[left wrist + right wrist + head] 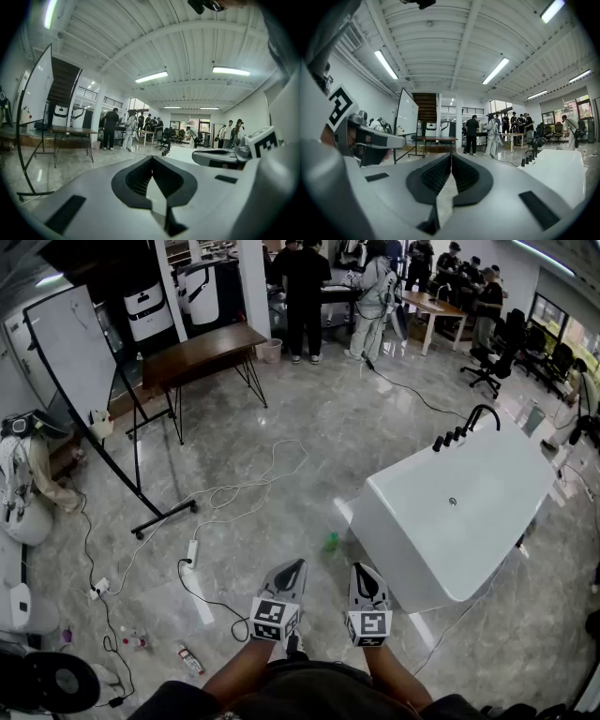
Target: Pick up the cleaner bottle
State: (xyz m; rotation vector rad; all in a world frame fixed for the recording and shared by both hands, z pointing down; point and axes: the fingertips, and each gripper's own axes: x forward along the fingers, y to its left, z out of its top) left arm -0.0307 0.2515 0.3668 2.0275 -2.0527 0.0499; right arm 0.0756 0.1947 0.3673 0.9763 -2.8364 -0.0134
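A small green object (331,541) stands on the floor by the white bathtub's near left corner; it is too small to tell whether it is the cleaner bottle. Both grippers are held close to the person's body, side by side, pointing forward and roughly level. The left gripper (292,565) is shut with nothing between its jaws, and its tips meet in the left gripper view (152,158). The right gripper (365,576) is likewise shut and empty, tips together in the right gripper view (451,154). Neither gripper view shows the green object.
A white bathtub (469,521) with a black faucet (469,423) fills the right side. Loose cables (234,488) and a power strip (190,552) lie on the floor ahead. A whiteboard on a stand (70,348) and a brown table (202,348) stand at left; several people stand at the back.
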